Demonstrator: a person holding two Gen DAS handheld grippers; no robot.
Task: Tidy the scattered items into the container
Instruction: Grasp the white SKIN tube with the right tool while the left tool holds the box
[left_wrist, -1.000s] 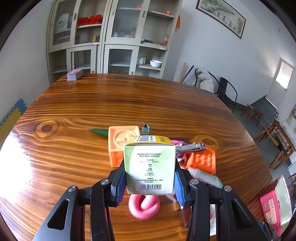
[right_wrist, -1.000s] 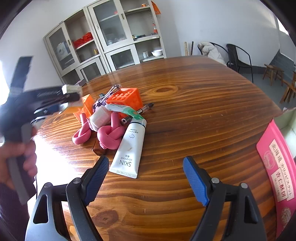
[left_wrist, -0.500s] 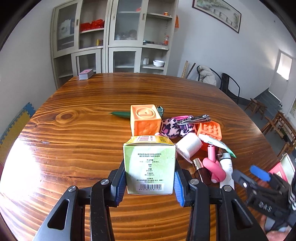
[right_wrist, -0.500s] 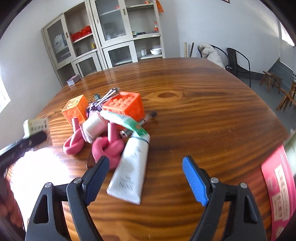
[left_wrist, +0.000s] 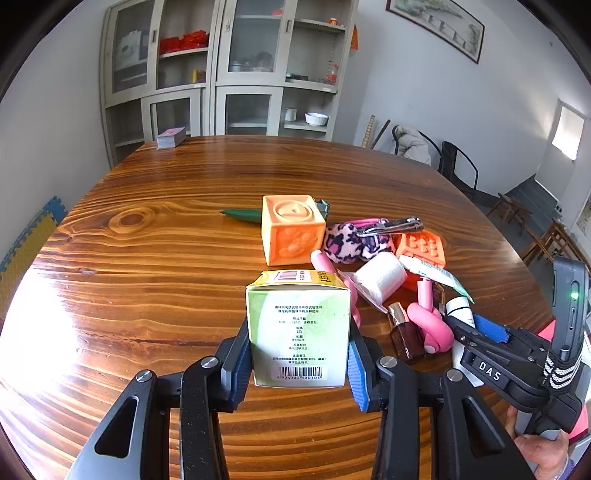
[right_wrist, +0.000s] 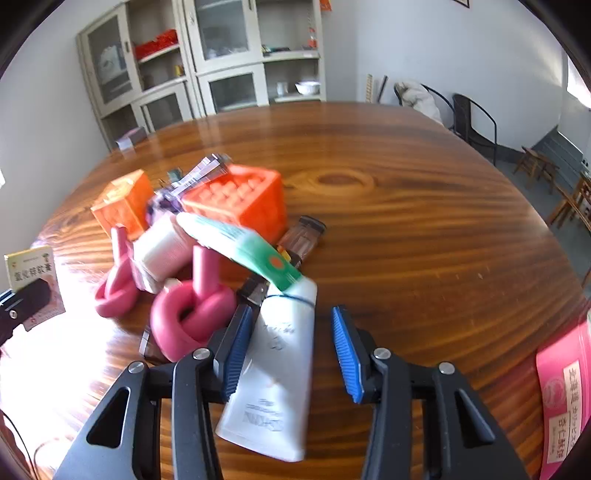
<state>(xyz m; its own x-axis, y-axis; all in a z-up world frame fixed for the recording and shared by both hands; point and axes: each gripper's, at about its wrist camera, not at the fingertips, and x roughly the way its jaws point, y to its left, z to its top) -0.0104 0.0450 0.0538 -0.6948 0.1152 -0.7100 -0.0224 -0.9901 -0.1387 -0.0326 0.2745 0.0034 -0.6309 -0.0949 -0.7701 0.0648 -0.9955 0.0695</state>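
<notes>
Two claws are at work over the table (left_wrist: 155, 258), and the coming move belongs to the right claw (right_wrist: 291, 354). We see its jaws closing, with the white tube (right_wrist: 275, 373) already between them. The left pad (right_wrist: 236, 350) lies against the side of the tube, while the right pad (right_wrist: 345, 354) stands a little apart from it, so we judge that the grip is not yet complete.

What matters is the long axis of the tube. It runs almost straight away from the claw, from the flat end close to us toward the cap end in the pile, leaning slightly to the right. The jaws therefore close across the narrow width, which is the good direction. A green and white sachet (right_wrist: 240, 245) lies over the far end, and the pink knotted toy (right_wrist: 192, 317) is just beside the left pad.

Our left claw (left_wrist: 295, 365) is clamped on the green box (left_wrist: 299, 332). The pink container (right_wrist: 565, 402) lies at the table's near right edge, closer to the right claw.
</notes>
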